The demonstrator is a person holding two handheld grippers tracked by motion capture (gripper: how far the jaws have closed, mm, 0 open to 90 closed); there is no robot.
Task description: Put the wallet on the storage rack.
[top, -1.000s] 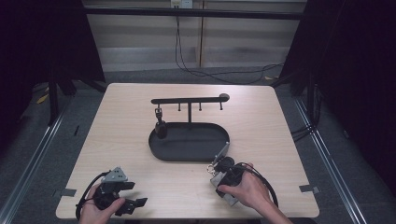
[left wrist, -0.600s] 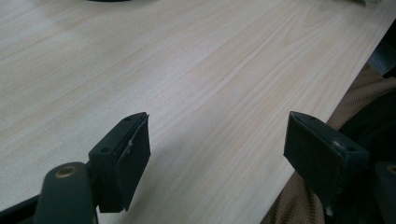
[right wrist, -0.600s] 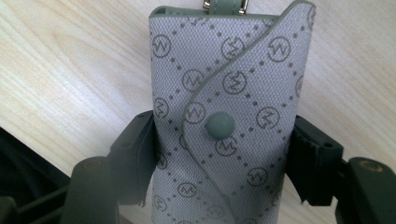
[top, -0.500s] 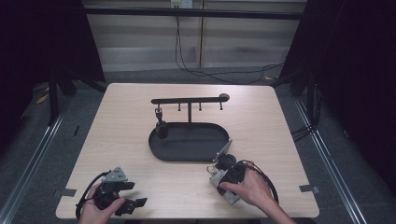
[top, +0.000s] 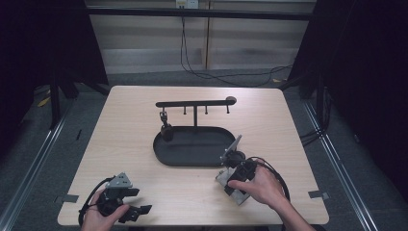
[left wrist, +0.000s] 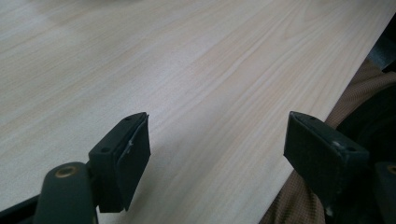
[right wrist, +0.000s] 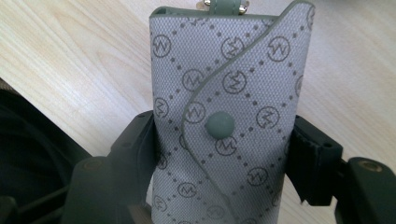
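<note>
The light wood-grain table (top: 144, 120) carries everything. Landmark: the black oval metal tray (top: 192, 147), sitting about mid-table. From the tray's far rim rises a black T-shaped hook rack (top: 195, 103), a thin post w/ a horizontal bar and short pegs hanging under it. A small dark pendant-like item (top: 165, 129) hangs from the bar's left end, down to the tray's far-left edge; too small to tell what it is.

The right gripper (top: 234, 153) is at the tray's near-right rim, held in the person's right hand (top: 257, 185), cable looping just beside it. Its fingers (right wrist: 135, 144) are clamped on a grey monogram-print fabric key pouch (right wrist: 229, 112), 1 finger on each side of the pouch. The pouch has a curved flap closed by 1 round grey snap button (right wrist: 220, 125), and a strap w/ metal fittings at its far end. In the high view the pouch (top: 231, 147) slants up over the tray's near-right rim.

The left gripper (top: 137, 211) is well apart from the tray, near-left of it, close to the table's near edge, held in the person's left hand (top: 103, 216). Its fingers (left wrist: 123, 156) stand wide apart w/ nothing between, just bare table under them.
</note>
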